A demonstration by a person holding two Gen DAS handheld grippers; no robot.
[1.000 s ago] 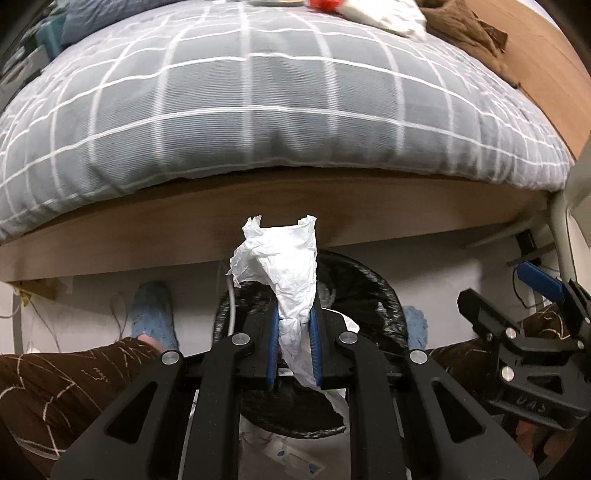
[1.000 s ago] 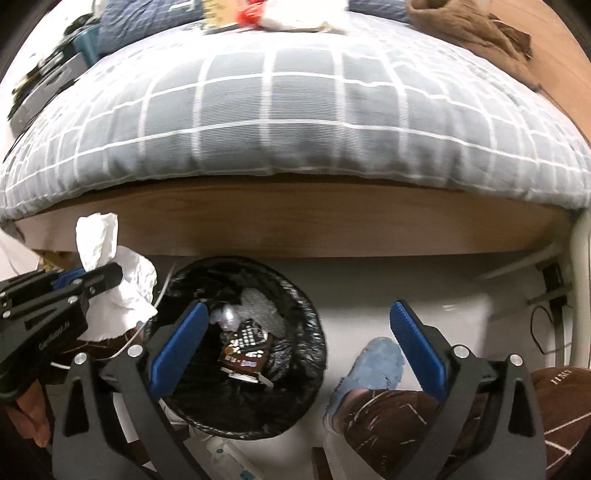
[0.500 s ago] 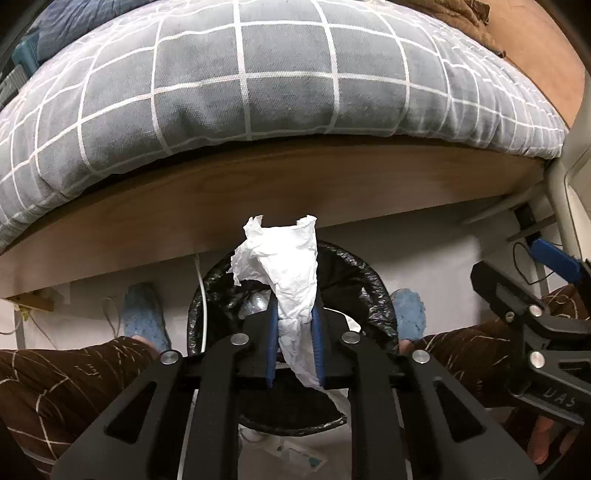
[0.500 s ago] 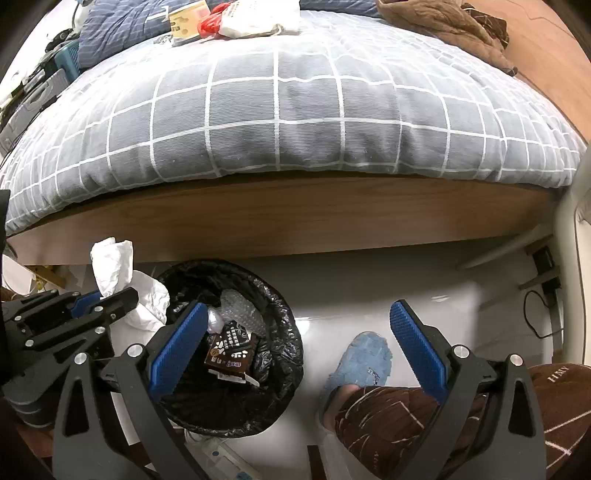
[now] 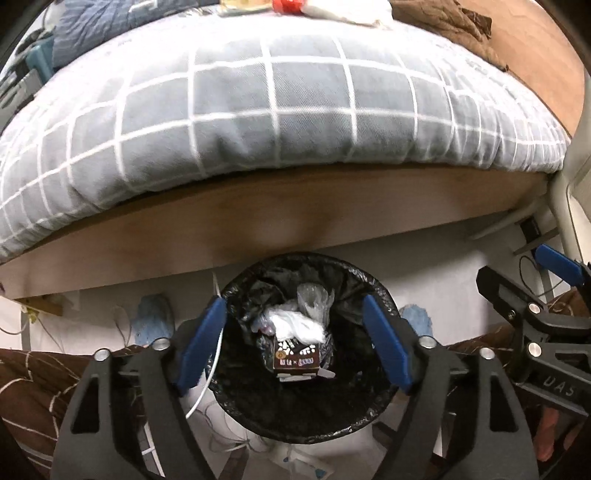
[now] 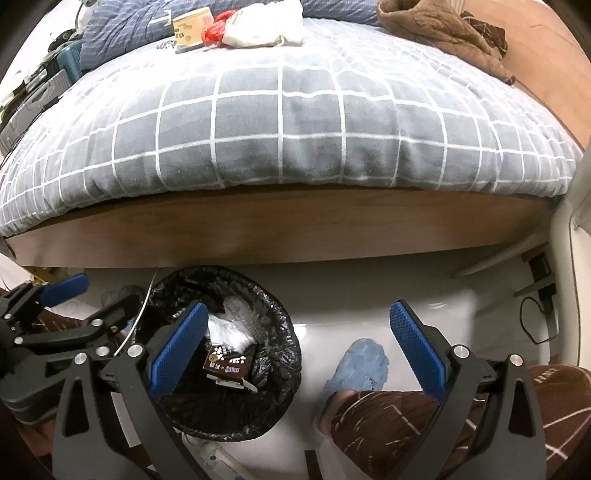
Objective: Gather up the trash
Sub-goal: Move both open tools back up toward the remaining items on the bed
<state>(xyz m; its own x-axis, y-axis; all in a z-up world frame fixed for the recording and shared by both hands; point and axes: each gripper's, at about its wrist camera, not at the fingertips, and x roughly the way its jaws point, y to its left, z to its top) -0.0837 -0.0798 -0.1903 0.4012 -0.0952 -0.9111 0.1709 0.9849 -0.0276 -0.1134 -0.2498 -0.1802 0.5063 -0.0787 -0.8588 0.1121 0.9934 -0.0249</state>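
A black-lined trash bin (image 5: 373,295) stands on the floor below the bed edge. My left gripper (image 5: 293,343) is open right above it, with nothing between its fingers. A crumpled white tissue (image 5: 295,325) lies inside the bin on top of a brown snack box (image 5: 295,360). The bin (image 6: 280,325), tissue (image 6: 229,330) and box (image 6: 229,363) also show in the right wrist view. My right gripper (image 6: 299,350) is open and empty, to the right of the bin over the white floor. More trash lies on the bed at the far side: a white bag (image 6: 266,26), a red wrapper (image 6: 214,31), a paper cup (image 6: 188,27).
The bed with a grey checked duvet (image 6: 280,122) and wooden frame (image 6: 295,229) fills the upper half. A brown cloth (image 6: 443,33) lies at its far right. The person's legs and blue slippers (image 6: 358,365) flank the bin. Cables and a socket (image 6: 539,266) are at right.
My left gripper has opened and let go of the white tissue, which now lies in the bin. The right gripper has stayed open.
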